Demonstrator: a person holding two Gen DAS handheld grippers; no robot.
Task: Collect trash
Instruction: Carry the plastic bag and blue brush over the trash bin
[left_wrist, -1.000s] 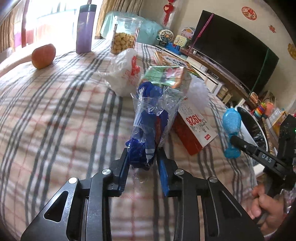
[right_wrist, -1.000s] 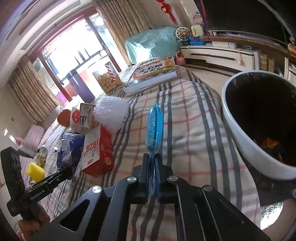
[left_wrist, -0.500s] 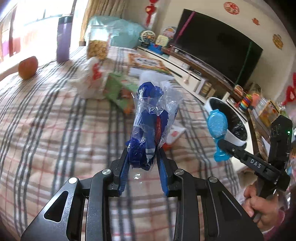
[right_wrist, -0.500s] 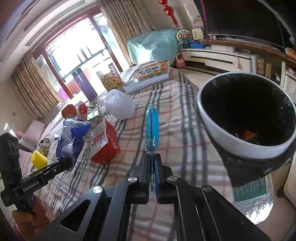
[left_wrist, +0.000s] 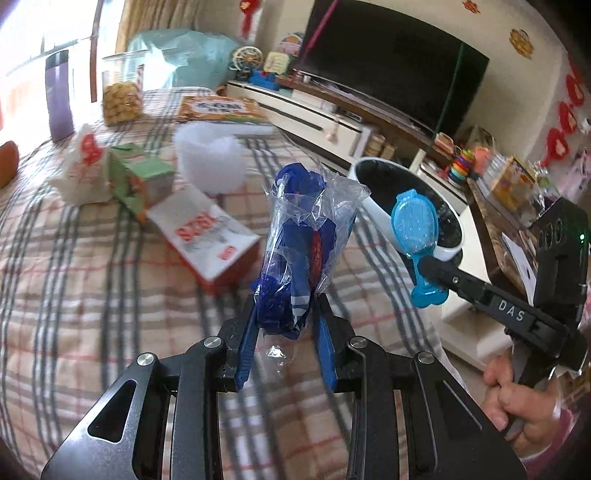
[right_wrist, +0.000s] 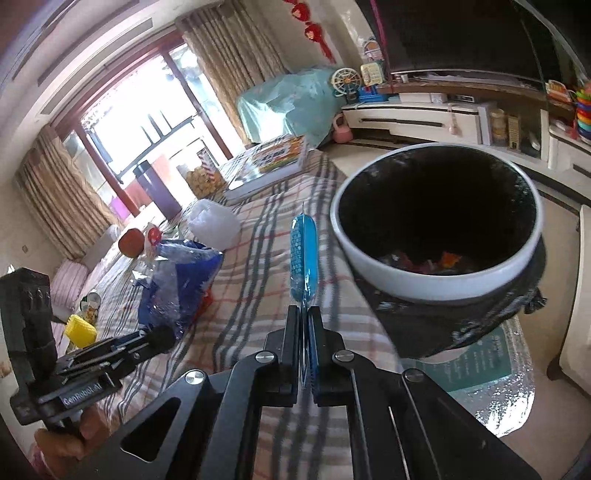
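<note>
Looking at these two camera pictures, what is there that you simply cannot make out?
- Bin contents: right wrist view shows only a few orange scraps; the dark inside swallows the rest.
- Blue plastic piece: seen edge-on in the right wrist view, so its face is hidden there.
- Blue wrapper: crumpled clear film makes its print unreadable in the left wrist view.
- Red-and-white box: lettering blurred, left wrist view.
- Orange fruit: cut off by the left edge.
</note>
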